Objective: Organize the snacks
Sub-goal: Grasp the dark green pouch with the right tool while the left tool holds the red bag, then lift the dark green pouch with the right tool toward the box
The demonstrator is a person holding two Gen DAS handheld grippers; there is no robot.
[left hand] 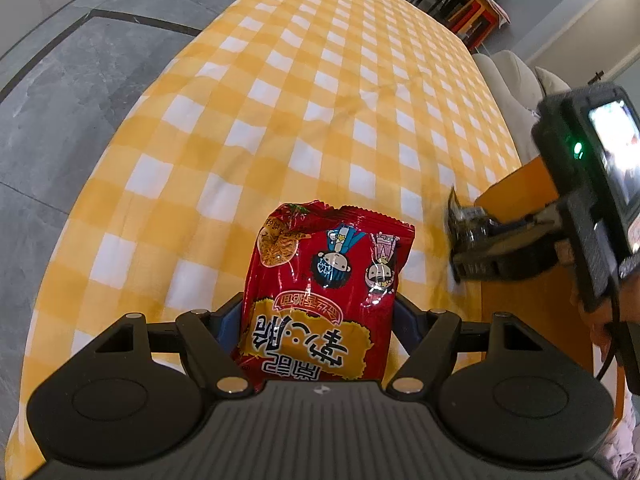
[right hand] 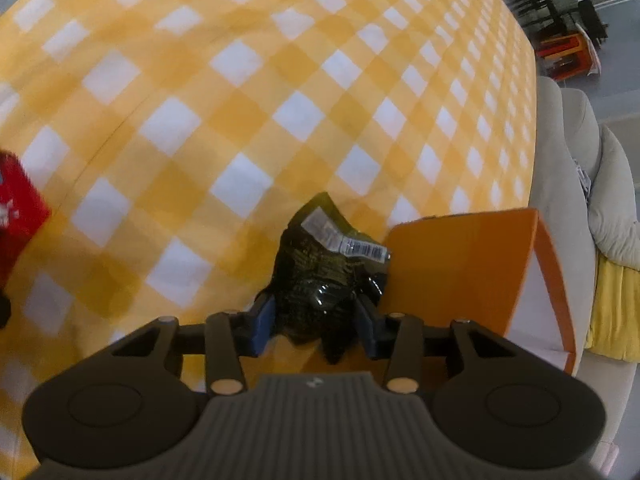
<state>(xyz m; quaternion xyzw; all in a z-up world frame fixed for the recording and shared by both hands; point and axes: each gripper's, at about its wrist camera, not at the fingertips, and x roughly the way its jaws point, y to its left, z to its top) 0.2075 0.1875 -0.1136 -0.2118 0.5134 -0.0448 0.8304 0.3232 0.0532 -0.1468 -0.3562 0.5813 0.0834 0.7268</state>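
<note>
Two snack packs are held above the yellow checked surface [left hand: 320, 92]: on the left, the left gripper [left hand: 320, 316] has its fingers clamped on a red noodle snack bag [left hand: 324, 280]. To the right, the right gripper [right hand: 316, 320] has a crumpled dark packet [right hand: 320, 276] between its fingers, apparently pinched, though blur hides contact, just beside an orange box [right hand: 460, 264].

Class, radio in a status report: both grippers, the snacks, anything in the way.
Left gripper shut on red noodle packet. Right gripper holds dark packet beside orange box. Checked cloth ahead, nothing blocking.
</note>
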